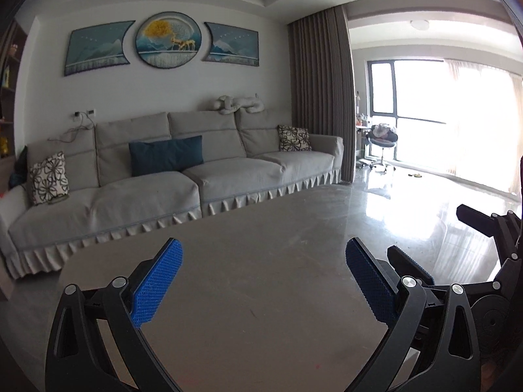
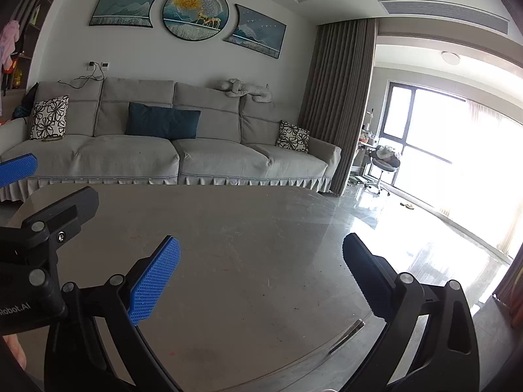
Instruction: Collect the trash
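Both grippers hang side by side over the near edge of a grey desk. The left gripper has its blue-padded fingers spread wide with nothing between them, and the right gripper is spread just as wide and also carries nothing. No trash can be made out on the desk top; only a thin metallic strip shows at its near right edge. Beyond the desk stands a grey sofa with a teal cushion.
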{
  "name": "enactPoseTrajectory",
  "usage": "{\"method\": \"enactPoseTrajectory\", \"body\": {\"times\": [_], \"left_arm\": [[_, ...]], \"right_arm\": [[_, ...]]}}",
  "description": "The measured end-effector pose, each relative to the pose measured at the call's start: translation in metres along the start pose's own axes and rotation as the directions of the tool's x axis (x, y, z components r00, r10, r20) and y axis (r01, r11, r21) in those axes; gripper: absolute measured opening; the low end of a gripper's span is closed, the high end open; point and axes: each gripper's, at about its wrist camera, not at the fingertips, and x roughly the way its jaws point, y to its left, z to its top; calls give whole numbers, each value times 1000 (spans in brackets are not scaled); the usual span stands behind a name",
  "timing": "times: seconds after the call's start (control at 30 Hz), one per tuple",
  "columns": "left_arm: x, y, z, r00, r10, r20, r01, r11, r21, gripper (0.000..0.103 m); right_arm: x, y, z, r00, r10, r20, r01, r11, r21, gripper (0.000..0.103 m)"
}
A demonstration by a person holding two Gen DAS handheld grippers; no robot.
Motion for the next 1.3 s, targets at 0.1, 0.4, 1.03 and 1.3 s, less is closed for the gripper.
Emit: {"method": "enactPoseTrajectory", "body": {"times": [0.1,0.4,1.03,1.3], "left_arm": [[13,21,-17,999,-12,-52,11,1000,-16,98],[23,50,-36,991,-14,-136,11,1000,-23,98],[20,49,-39,992,34,-124,-34,999,6,98],[16,44,-38,993,60,-101,-58,998,25,98]], "right_arm": [[6,4,-6,1000,12,-3,-12,1000,18,99],[5,24,-14,999,43,-4,-43,999,24,99],[2,22,-17,999,46,-9,-45,998,52,99],[-1,21,-16,999,42,-6,-41,997,62,99]]}}
